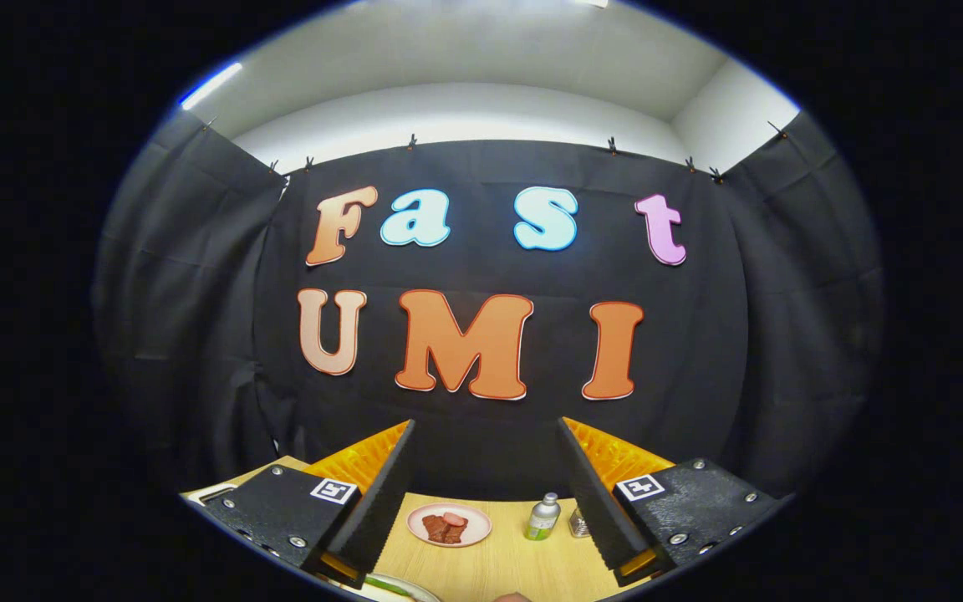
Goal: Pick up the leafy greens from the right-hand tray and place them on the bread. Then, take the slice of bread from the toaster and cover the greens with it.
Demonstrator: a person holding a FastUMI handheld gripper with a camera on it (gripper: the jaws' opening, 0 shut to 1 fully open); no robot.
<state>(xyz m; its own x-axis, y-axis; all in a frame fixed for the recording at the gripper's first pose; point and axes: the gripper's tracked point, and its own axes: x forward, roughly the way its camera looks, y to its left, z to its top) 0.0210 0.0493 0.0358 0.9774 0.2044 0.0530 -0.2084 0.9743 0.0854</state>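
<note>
Two fingers of the gripper (486, 489) stand wide apart, holding nothing. Beyond them on the table (515, 568) sit a plate (449, 524) of meat and a small bottle (542, 517).

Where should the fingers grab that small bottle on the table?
Take the bottle by its green middle, coming in level from the front so one finger passes each side. It stands upright and apart from the plate, and its narrow cap offers less hold. The fingers are open, nothing between them.
</note>
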